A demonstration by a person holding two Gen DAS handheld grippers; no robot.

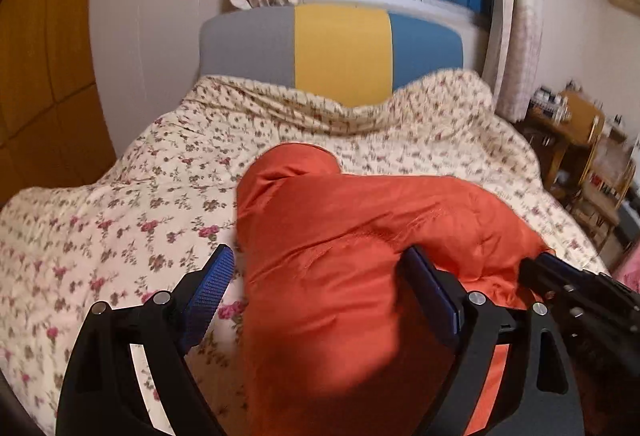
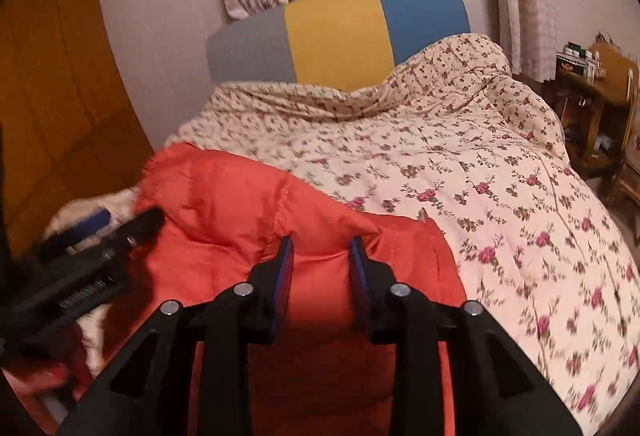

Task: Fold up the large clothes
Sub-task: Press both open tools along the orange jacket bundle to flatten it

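We have an orange padded jacket [image 1: 360, 256] lying on the floral quilt [image 1: 120, 228] of the bed, toward the near edge, with its bulk running from us toward the far headboard [image 1: 332, 48]. Its long axis points away from us, and a rounded end, a sleeve or hood, we cannot tell which, lies farthest off.

Our left tongs [image 1: 320, 288] stand wide apart, straddling the near left part of the jacket; the cloth lies between the pads but they do not press on it, and the left pad hangs over bare quilt. Our right tongs [image 2: 322, 276] are nearly together, and orange fabric fills the narrow gap between the pads, so we judge them clamped on a fold of the jacket near its right side.

The two tools are just beside each other at the near end. The jacket stretches away ahead of both, so we judge the coming fold turns on the left tongs, which are free, taking the left edge.
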